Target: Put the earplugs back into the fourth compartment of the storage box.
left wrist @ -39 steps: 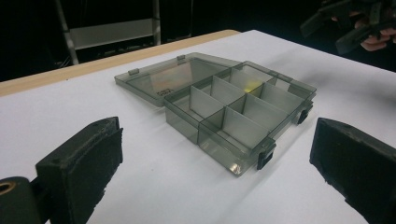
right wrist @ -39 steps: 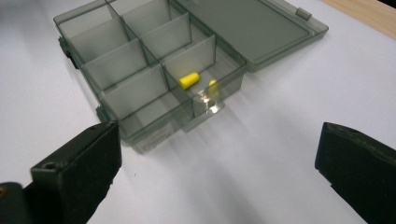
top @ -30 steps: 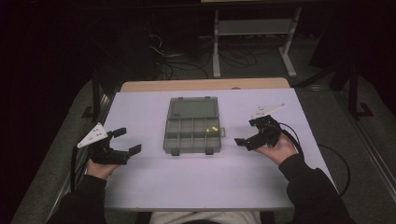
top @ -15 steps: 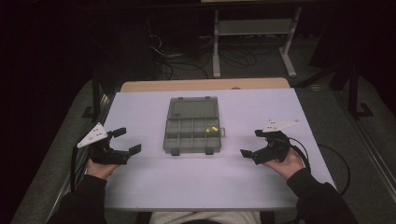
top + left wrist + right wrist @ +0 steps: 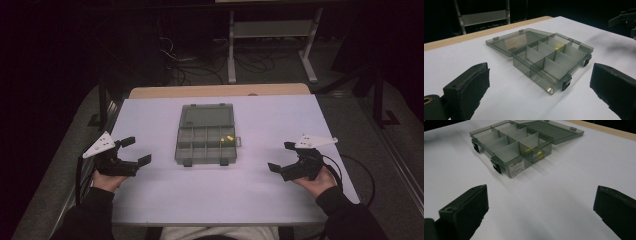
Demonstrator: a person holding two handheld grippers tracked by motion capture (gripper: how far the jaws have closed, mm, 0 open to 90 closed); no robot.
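A grey see-through compartment box (image 5: 206,141) (image 5: 551,60) (image 5: 509,142) lies open at the table's middle, its lid (image 5: 208,117) folded flat toward the far side. A small yellow piece (image 5: 229,138) (image 5: 539,153) lies in a compartment on the box's right side. My left gripper (image 5: 136,151) (image 5: 539,100) rests open near the table's left edge, empty, jaws facing the box. My right gripper (image 5: 283,157) (image 5: 541,217) sits open and empty low over the table right of the box, jaws pointing at it.
The white table top (image 5: 250,190) ends in a wooden strip (image 5: 220,90) at the far side. Beyond it stand a metal frame (image 5: 272,30) and floor cables (image 5: 190,65). A cable (image 5: 360,170) trails off the table's right edge.
My right gripper has moved toward me and lower, from beside the box's far right down toward the table's front right. The left gripper has stayed put.
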